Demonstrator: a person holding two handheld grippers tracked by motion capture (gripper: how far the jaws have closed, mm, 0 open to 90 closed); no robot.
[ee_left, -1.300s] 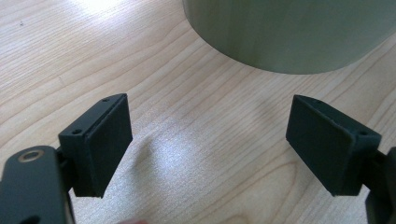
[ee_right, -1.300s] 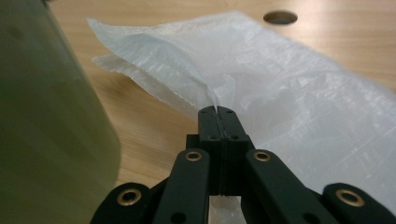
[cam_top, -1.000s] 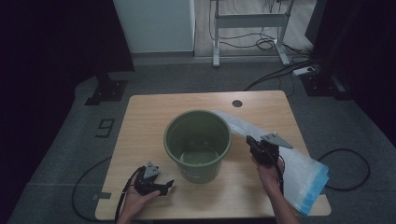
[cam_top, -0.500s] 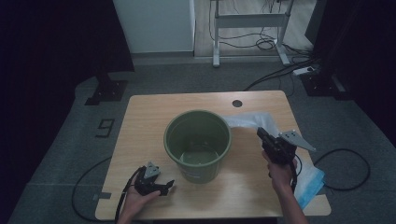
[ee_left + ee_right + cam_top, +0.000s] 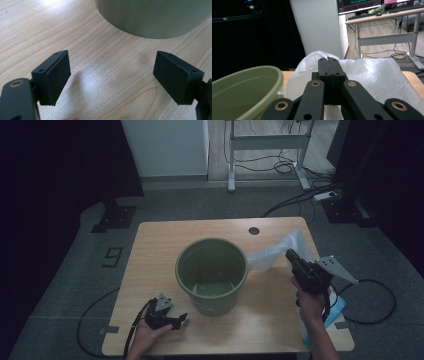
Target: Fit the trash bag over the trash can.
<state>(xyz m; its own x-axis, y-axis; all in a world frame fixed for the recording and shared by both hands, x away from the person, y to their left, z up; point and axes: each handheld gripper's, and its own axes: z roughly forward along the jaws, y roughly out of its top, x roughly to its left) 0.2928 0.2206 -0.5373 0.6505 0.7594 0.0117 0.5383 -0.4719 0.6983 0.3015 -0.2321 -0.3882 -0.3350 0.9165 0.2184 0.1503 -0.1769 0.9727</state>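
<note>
1. A green bin point(image 5: 212, 272) stands upright near the middle of the table point(image 5: 160, 245); it serves as the landmark.
2. The right gripper point(image 5: 292, 259) is held above the table to the right of the bin, its jaws pressed together on a thin clear plastic bag point(image 5: 272, 254).
3. The bag stretches from those jaws toward the bin's right rim, and more of it hangs by the person's right forearm.
4. The left gripper point(image 5: 179, 320) rests on the table just in front of the bin, left of its centre, jaws wide apart with bare wood between them.
</note>
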